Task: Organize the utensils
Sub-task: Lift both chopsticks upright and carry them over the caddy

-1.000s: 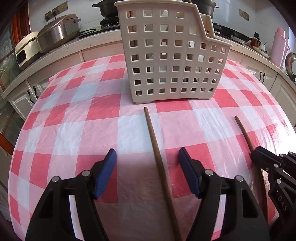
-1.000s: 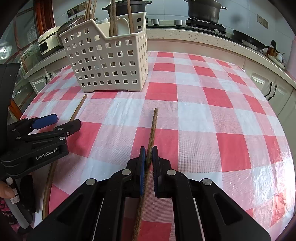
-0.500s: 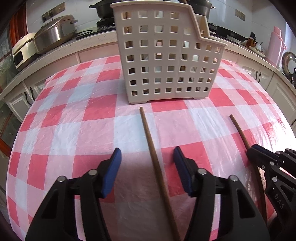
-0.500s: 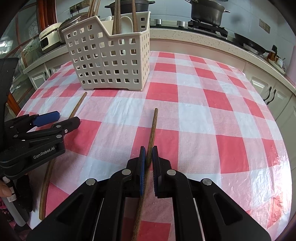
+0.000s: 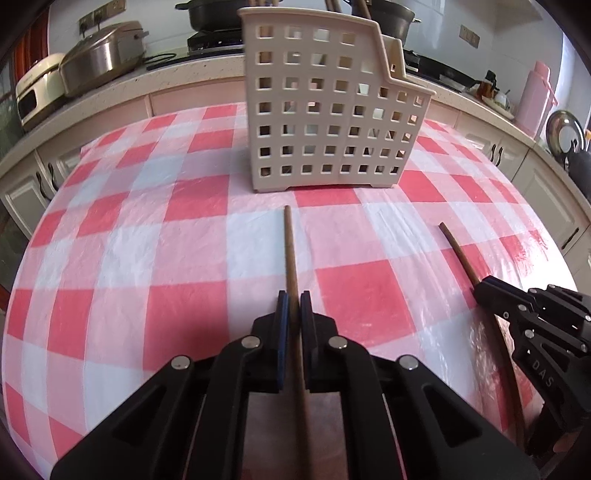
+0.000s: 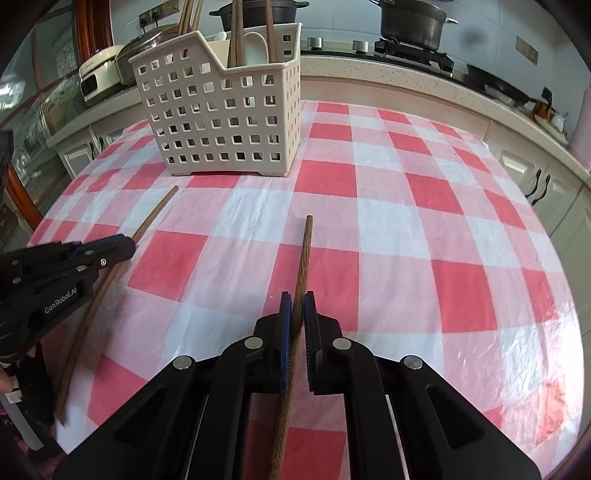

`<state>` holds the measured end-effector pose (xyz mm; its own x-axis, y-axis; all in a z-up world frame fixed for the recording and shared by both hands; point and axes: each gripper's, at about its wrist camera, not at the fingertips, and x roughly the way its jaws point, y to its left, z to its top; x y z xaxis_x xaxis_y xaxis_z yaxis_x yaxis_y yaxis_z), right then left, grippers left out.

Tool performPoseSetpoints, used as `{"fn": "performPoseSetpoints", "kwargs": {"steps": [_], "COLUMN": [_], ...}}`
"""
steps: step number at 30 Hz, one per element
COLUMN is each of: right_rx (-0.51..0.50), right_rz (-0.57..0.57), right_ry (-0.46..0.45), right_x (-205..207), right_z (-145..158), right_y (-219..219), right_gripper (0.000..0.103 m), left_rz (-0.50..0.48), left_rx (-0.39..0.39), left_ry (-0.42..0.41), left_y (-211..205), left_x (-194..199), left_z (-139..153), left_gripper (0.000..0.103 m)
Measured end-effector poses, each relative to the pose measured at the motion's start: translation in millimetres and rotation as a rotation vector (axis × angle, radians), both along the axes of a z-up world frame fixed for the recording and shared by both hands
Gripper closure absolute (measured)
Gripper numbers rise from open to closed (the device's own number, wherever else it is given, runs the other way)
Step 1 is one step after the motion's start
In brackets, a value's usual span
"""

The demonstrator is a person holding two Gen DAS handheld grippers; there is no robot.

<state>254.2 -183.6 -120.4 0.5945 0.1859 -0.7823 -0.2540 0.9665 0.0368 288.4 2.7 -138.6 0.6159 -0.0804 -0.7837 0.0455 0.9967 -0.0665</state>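
Observation:
A beige perforated utensil basket (image 5: 325, 110) stands on the red-and-white checked tablecloth (image 5: 147, 236); in the right wrist view the basket (image 6: 225, 122) holds several chopsticks and a white spoon. My left gripper (image 5: 294, 301) is shut on a brown chopstick (image 5: 289, 251) that points toward the basket. My right gripper (image 6: 297, 301) is shut on a darker chopstick (image 6: 304, 254). Each gripper shows in the other's view: the right one (image 5: 487, 286) at right, the left one (image 6: 125, 243) at left.
A kitchen counter runs behind the table with a rice cooker (image 5: 99, 62), black pots on a stove (image 6: 410, 18) and a pink flask (image 5: 535, 96). White cabinets (image 6: 535, 184) stand close past the table's far edges.
My left gripper has closed from wide open onto the chopstick lying between its fingers and pulled back slightly from the basket. My right gripper has stayed shut on its chopstick.

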Motion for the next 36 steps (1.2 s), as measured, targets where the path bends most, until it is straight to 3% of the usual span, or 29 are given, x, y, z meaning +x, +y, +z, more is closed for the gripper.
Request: {"fn": "performPoseSetpoints", "kwargs": {"steps": [7, 17, 36], "right_rx": [0.055, 0.125, 0.153], "right_rz": [0.004, 0.003, 0.034], "right_ry": [-0.048, -0.189, -0.351], "right_x": [-14.9, -41.2, -91.5], "right_z": [16.7, 66.7, 123.3], "right_y": [-0.7, -4.1, 0.6], "right_gripper": [0.097, 0.097, 0.097], "left_rz": [0.005, 0.001, 0.022], "left_rx": [-0.018, -0.019, 0.009], "left_ry": [-0.033, -0.178, -0.378], "left_y": [8.2, 11.4, 16.2], "left_x": [-22.7, -64.1, -132.2], "left_z": [13.2, 70.8, 130.6], "left_gripper": [0.097, 0.097, 0.097]}}
